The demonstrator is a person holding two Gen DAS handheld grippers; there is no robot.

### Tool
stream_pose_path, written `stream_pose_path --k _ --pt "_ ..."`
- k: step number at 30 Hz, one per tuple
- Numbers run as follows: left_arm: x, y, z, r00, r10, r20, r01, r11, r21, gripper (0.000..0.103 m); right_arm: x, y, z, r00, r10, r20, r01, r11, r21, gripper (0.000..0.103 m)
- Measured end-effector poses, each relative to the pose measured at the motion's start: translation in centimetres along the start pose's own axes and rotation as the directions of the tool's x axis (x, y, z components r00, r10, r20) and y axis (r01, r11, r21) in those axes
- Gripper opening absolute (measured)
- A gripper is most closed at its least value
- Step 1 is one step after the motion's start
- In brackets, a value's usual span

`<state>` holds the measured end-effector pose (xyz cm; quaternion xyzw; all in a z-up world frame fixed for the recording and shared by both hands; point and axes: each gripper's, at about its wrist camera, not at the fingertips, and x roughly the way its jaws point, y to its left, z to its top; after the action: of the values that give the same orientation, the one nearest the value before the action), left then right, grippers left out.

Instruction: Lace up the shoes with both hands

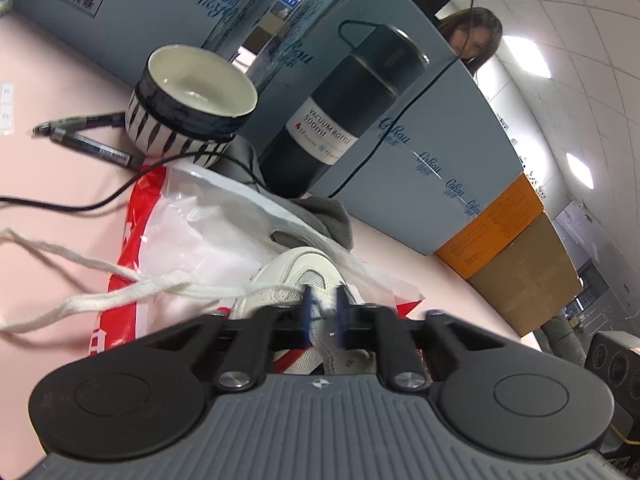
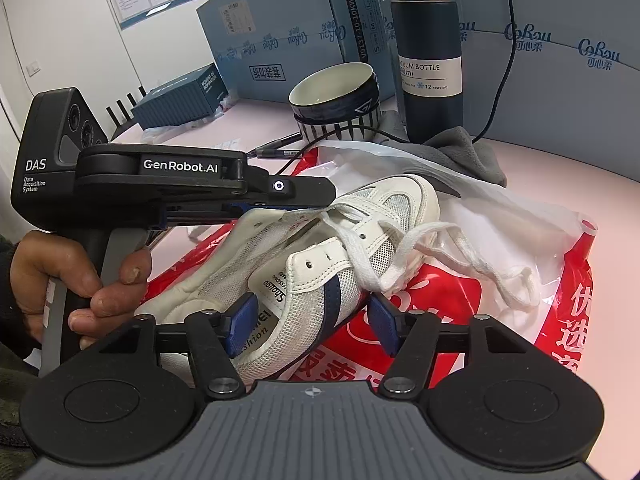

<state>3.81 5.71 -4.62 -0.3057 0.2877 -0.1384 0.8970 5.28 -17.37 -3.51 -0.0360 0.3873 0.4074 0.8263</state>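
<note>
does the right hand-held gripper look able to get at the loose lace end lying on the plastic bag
Probably yes: the right hand-held gripper is open around the shoe's side, and the lace end lies uncovered on the bag just ahead to its right.

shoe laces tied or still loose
Loose: the white laces cross the upper eyelets of the shoe, but their ends trail untied over the plastic bag.

The shoe (image 2: 332, 264) is showing white mesh and leather with a navy stripe, and its lace (image 2: 404, 248) is looking white. Under it, a plastic bag (image 2: 520, 248) is showing red and white with white characters. The bowl (image 2: 340, 100) is wearing dark blue over black-and-white stripes, cream inside. The bottle (image 2: 430, 52) is appearing dark navy, perhaps black, with 1 white label.
</note>
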Motion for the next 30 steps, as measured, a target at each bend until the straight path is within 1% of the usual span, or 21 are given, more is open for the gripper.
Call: stream_pose_path --k 1,3,8,10,13,15,17,19,23,28,30 --pt "-0.1 -0.1 0.0 1.000 0.000 0.006 0.000 1.000 0.005 0.002 0.1 0.0 0.0 1.000 -0.001 -0.002 0.001 1.000 0.000 0.060" --pt "-0.3 0.3 0.1 1.000 -0.007 0.019 0.007 1.000 -0.021 0.002 0.2 0.0 -0.1 1.000 -0.004 -0.006 0.004 1.000 0.001 0.063" --pt "-0.9 1.1 0.3 0.999 -0.009 0.043 0.012 0.997 -0.081 0.002 0.4 0.0 -0.2 1.000 -0.011 -0.017 0.011 1.000 0.002 0.063" --pt "-1.2 1.6 0.5 0.998 -0.007 0.059 0.014 0.993 -0.119 0.002 0.6 0.0 -0.3 1.000 -0.013 -0.021 0.013 1.000 0.003 0.064" --pt "-1.4 2.0 0.7 0.998 -0.001 0.068 0.011 0.989 -0.147 0.002 0.8 -0.5 -0.5 0.999 -0.016 -0.035 0.017 0.999 0.035 0.067" --pt "-1.5 2.0 0.7 0.997 0.004 0.075 0.007 0.989 -0.146 0.002 1.0 -0.9 -0.6 0.999 -0.023 -0.044 0.025 0.998 0.057 0.075" --pt "-1.7 2.2 0.9 0.997 0.005 0.081 0.007 0.988 -0.154 0.002 1.1 -1.1 -0.6 0.998 -0.033 -0.047 0.037 0.997 0.068 0.077" --pt "-1.7 2.3 0.8 0.997 0.002 0.079 0.010 0.987 -0.160 0.002 0.9 -0.8 -0.5 0.998 -0.049 -0.032 0.050 0.998 0.041 0.077" --pt "-1.8 2.3 0.9 0.997 -0.009 0.076 0.021 0.986 -0.163 0.002 0.4 0.2 0.0 0.997 -0.072 -0.003 0.072 0.996 -0.050 0.077" --pt "-1.8 2.3 0.9 0.997 -0.022 0.072 0.033 0.986 -0.164 0.002 0.5 1.2 0.4 0.994 -0.110 -0.010 0.107 0.981 -0.163 0.076" --pt "-1.7 2.3 0.9 0.997 -0.037 0.064 0.047 0.985 -0.169 0.002 0.6 1.3 0.4 0.993 -0.113 -0.012 0.110 0.979 -0.174 0.076"
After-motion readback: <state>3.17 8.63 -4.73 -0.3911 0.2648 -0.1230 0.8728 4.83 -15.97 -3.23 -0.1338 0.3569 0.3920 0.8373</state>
